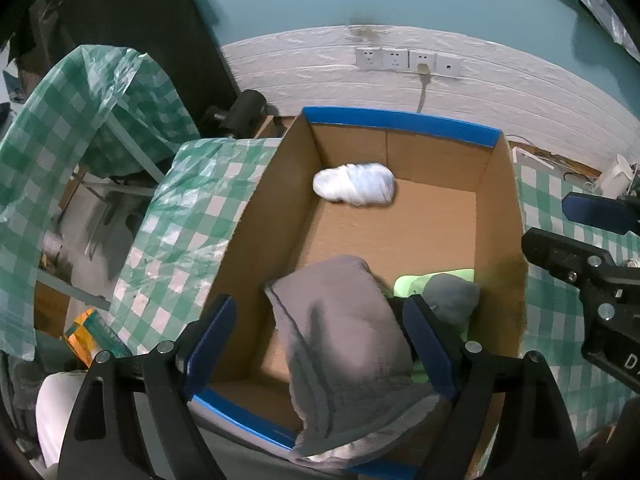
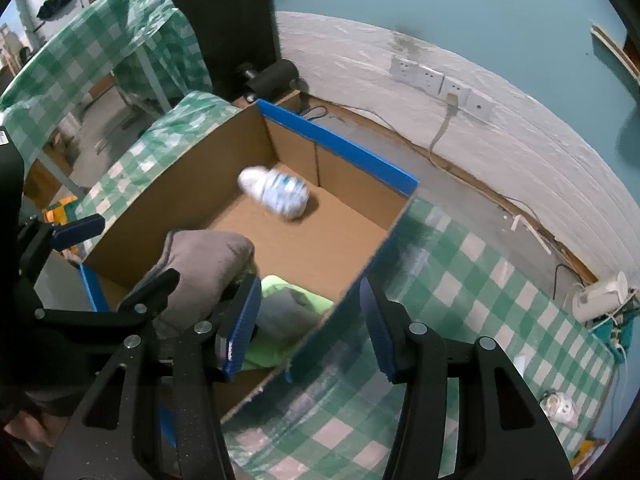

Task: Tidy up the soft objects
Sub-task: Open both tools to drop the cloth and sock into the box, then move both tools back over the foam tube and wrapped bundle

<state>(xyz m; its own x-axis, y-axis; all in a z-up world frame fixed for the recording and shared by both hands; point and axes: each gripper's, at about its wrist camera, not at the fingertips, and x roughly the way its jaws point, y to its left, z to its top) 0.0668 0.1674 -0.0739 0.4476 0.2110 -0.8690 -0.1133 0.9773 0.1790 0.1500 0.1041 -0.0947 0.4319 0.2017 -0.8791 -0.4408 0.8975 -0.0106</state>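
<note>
**A:** What's the left gripper point(image 1: 320, 344) doing?

**B:** Its blue fingers point(image 1: 430, 344) stand wide apart over the near end of the cardboard box point(image 1: 256, 216). A grey cloth point(image 1: 344, 332) lies between them, draped over the box's near blue-taped rim. It seems to rest against the right finger, but nothing is pinching it; the left finger is well clear of it.

**A:** And the right gripper point(image 2: 308, 328)?

**B:** Open too, and holding nothing. It straddles the box's right wall: one finger hangs inside, the other outside above the green-and-white checked tablecloth point(image 2: 480, 300).

**A:** What else is in the box?

**B:** A light green cloth point(image 2: 280, 288) in the near right corner, with a smaller grey piece point(image 1: 452, 296) on top of it, just beside the big grey cloth. At the far end, well apart from those, a white bundle with blue markings point(image 1: 354, 184) lies on the box floor near the back wall.

**A:** Beyond the box?

**B:** A row of wall sockets point(image 1: 408, 60) with one cable plugged in, and a white appliance point(image 2: 596, 300) at the table's far right edge.
</note>
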